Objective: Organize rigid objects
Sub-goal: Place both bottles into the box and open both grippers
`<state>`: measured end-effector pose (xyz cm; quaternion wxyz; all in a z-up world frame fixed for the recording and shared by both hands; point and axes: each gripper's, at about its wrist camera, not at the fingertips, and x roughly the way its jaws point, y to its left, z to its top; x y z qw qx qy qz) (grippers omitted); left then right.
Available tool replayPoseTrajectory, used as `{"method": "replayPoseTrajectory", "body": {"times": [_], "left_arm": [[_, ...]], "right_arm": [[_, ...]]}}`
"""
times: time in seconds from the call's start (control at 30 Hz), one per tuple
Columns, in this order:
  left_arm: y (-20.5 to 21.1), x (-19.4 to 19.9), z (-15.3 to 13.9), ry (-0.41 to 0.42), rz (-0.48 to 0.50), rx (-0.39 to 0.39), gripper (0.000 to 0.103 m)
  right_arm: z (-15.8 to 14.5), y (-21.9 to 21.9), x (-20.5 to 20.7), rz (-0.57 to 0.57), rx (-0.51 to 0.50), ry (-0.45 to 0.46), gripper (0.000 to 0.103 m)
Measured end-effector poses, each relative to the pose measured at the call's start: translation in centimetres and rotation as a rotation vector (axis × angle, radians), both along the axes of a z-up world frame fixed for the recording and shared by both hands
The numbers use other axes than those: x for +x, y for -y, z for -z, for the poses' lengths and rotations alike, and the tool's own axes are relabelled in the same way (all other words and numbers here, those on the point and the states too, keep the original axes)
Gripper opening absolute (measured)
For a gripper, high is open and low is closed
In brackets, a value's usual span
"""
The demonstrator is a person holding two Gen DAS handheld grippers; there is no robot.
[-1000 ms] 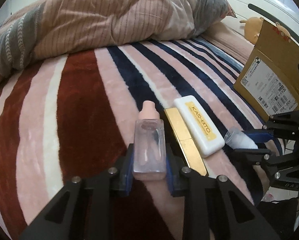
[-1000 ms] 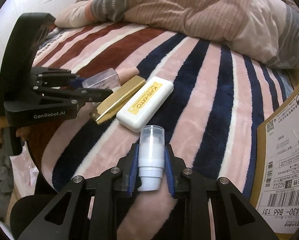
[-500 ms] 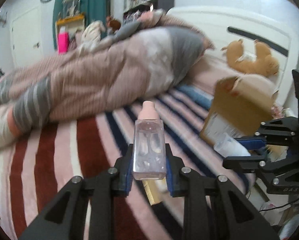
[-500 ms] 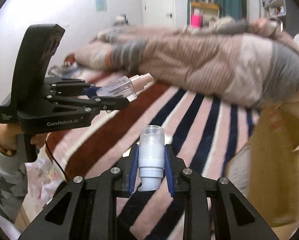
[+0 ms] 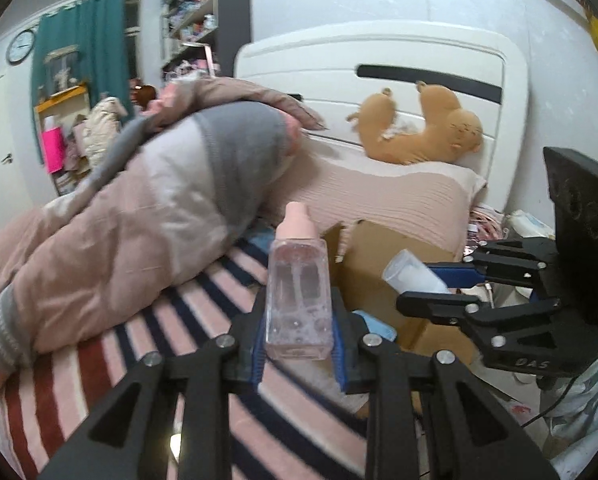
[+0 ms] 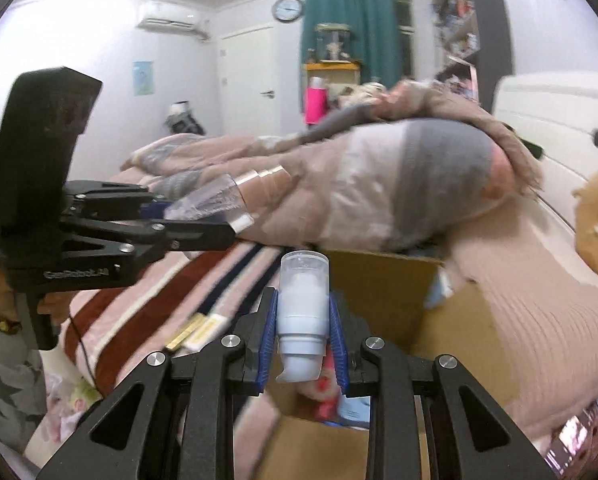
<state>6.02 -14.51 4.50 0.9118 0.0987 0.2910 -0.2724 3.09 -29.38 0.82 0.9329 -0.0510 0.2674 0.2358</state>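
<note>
My left gripper (image 5: 299,344) is shut on a clear square bottle with a pink cap (image 5: 298,300), held in the air above the striped bed. It also shows in the right wrist view (image 6: 215,204). My right gripper (image 6: 302,340) is shut on a small white pump bottle with a clear cap (image 6: 302,300), held over an open cardboard box (image 6: 383,300). That bottle shows in the left wrist view (image 5: 413,276), in front of the box (image 5: 379,264). A gold case (image 6: 183,336) and a white case (image 6: 205,332) lie on the blanket.
A rumpled pink and grey duvet (image 5: 139,200) covers the far side of the bed. A plush toy (image 5: 427,128) leans on the white headboard (image 5: 379,60). Some items lie inside the box (image 6: 339,404). A pink pillow (image 6: 539,320) lies beside the box.
Both grippers have lifted their bottles off the blanket and swung right toward the cardboard box. The gold and white cases stay on the bed.
</note>
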Motion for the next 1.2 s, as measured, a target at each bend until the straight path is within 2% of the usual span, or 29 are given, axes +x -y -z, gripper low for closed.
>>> {"method": "replayPoseTrajectory", "body": {"times": [0.2, 0.4, 0.63, 0.73, 0.9, 0.93, 1.0, 1.07, 1.2], "left_arm": [[5.4, 2.4, 1.9, -0.074, 0.055, 0.057, 0.023], [7.8, 4.6, 4.4, -0.143, 0.054, 0.139, 0.023], [8.6, 6.5, 6.2, -0.186, 0.049, 0.195, 0.024], [8.8, 6.8, 6.4, -0.192, 0.051, 0.196, 0.024], [8.9, 7.1, 6.2, -0.183, 0.046, 0.19, 0.024], [8.7, 7.1, 6.1, -0.182, 0.046, 0.182, 0.025], [8.1, 6.9, 5.4, -0.173, 0.041, 0.155, 0.035], [7.2, 6.4, 4.6, -0.15, 0.025, 0.126, 0.052], [4.6, 4.9, 2.5, -0.091, -0.013, 0.09, 0.062]], "right_arm": [[3.5, 4.3, 2.7, 0.065, -0.009, -0.101, 0.02], [6.9, 5.9, 4.5, 0.091, -0.038, -0.148, 0.021], [7.4, 6.8, 4.8, 0.081, -0.013, -0.156, 0.023], [7.2, 6.9, 4.8, 0.073, -0.004, -0.149, 0.028], [7.0, 7.1, 4.6, 0.075, 0.01, -0.152, 0.029], [7.0, 7.1, 4.5, 0.077, 0.01, -0.154, 0.029], [6.9, 7.2, 4.3, 0.079, 0.01, -0.158, 0.029], [6.6, 7.1, 4.0, 0.079, 0.01, -0.158, 0.029], [5.5, 6.2, 3.3, 0.075, 0.009, -0.139, 0.029]]}}
